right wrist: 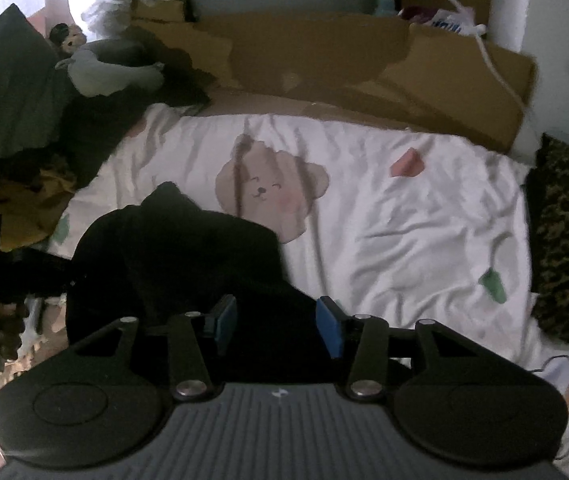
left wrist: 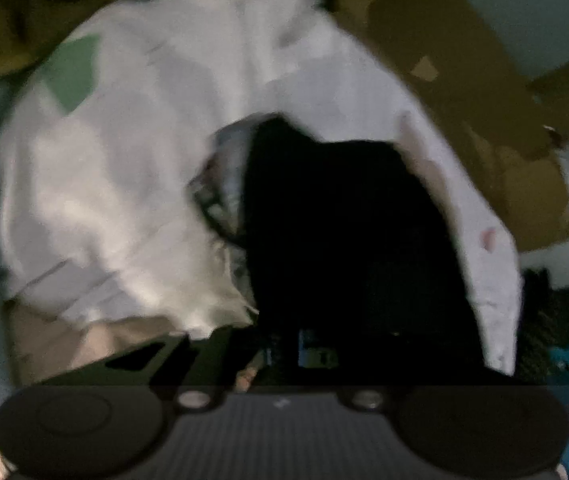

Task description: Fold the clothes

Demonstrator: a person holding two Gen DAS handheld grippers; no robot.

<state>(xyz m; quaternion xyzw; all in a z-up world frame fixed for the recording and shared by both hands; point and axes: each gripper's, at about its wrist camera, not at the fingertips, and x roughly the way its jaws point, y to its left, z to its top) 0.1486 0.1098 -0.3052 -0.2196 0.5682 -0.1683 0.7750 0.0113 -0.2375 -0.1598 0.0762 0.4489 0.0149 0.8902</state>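
**Left gripper pinched on black cloth, right gripper agape**

Our left gripper (left wrist: pixel 284 350) has its jaws drawn together on the black fabric garment (left wrist: pixel 348 232), whose dark folds fill the blurred view just ahead. Our right gripper (right wrist: pixel 276 326) stands with its blue pads (right wrist: pixel 329 330) apart, the same garment (right wrist: pixel 172 248) lying between and beyond them on the white bear-print bedsheet (right wrist: pixel 404 216). Farther off lies brown cardboard (right wrist: pixel 324 56).

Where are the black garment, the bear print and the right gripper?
black garment (right wrist: pixel 172 248), right wrist view, on its bunched middle.
bear print (right wrist: pixel 272 190), right wrist view, on the face.
right gripper (right wrist: pixel 276 326), right wrist view, midway between the blue pads.
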